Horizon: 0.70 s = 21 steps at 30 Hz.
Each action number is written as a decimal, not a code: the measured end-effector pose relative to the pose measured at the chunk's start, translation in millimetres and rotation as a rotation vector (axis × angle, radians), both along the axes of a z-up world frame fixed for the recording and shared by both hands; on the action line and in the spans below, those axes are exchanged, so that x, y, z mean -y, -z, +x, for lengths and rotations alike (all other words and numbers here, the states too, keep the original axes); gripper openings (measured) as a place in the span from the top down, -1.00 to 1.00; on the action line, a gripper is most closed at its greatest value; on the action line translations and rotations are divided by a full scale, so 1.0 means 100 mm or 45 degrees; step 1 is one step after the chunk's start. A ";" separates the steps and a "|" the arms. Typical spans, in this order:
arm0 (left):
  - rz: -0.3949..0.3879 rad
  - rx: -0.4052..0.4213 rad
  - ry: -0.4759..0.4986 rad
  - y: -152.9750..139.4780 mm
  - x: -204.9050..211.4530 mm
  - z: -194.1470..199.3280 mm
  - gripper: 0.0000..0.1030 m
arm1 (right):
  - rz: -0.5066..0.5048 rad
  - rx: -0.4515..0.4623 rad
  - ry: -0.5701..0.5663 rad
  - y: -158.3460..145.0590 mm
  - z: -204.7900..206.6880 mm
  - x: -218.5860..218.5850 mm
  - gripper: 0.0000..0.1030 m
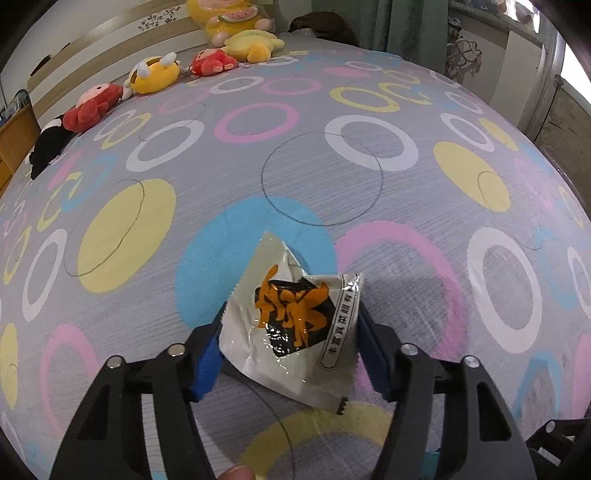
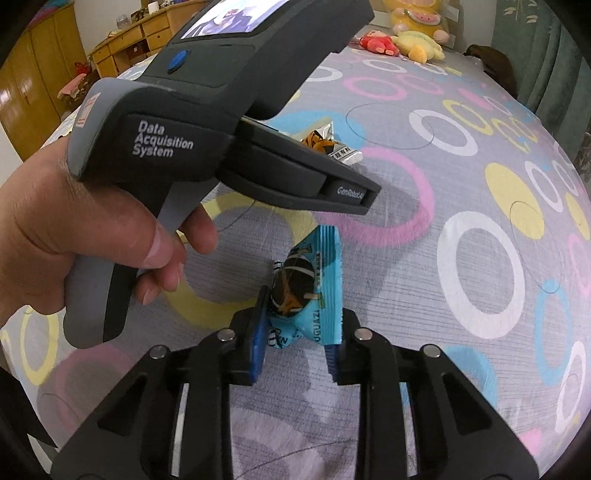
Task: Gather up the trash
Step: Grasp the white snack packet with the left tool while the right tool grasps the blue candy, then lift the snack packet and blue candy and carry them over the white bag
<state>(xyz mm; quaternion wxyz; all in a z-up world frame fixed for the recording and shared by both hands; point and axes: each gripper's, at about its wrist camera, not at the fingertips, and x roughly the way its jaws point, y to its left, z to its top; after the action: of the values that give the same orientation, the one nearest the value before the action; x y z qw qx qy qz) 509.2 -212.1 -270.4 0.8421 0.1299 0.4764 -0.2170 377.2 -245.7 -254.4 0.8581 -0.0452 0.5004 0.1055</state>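
Observation:
A white snack wrapper [image 1: 295, 325] with orange and black print sits between the blue pads of my left gripper [image 1: 290, 339], which is shut on it, just above the patterned bedsheet [image 1: 258, 166]. A blue snack wrapper [image 2: 310, 291] sits between the pads of my right gripper [image 2: 297, 332], which is shut on it. In the right wrist view the left gripper's grey body [image 2: 207, 110] is held in a hand [image 2: 74, 229] at upper left, and the white wrapper [image 2: 325, 142] shows past it.
Several plush toys [image 1: 155, 74] line the far edge of the bed, also in the right wrist view [image 2: 410, 40]. Wooden drawers [image 2: 140, 33] stand at the back left. A green curtain [image 2: 554, 55] hangs at the right.

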 end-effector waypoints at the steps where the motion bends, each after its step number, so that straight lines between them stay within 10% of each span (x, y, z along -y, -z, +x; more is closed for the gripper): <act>1: 0.000 0.001 0.003 0.00 0.00 0.00 -0.12 | 0.003 0.001 0.000 0.00 0.00 0.00 0.50; 12: -0.073 -0.042 -0.003 -0.04 -0.05 0.01 0.63 | 0.014 0.018 0.003 -0.05 -0.01 0.04 0.52; 21: -0.090 -0.066 -0.011 -0.06 -0.07 0.00 0.74 | 0.019 0.031 0.004 -0.14 -0.04 0.03 0.52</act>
<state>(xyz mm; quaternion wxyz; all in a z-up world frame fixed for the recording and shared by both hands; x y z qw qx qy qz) 508.9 -204.9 -264.0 0.8344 0.0924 0.4906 -0.2334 373.4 -248.5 -240.5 0.8646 -0.0394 0.4893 0.1074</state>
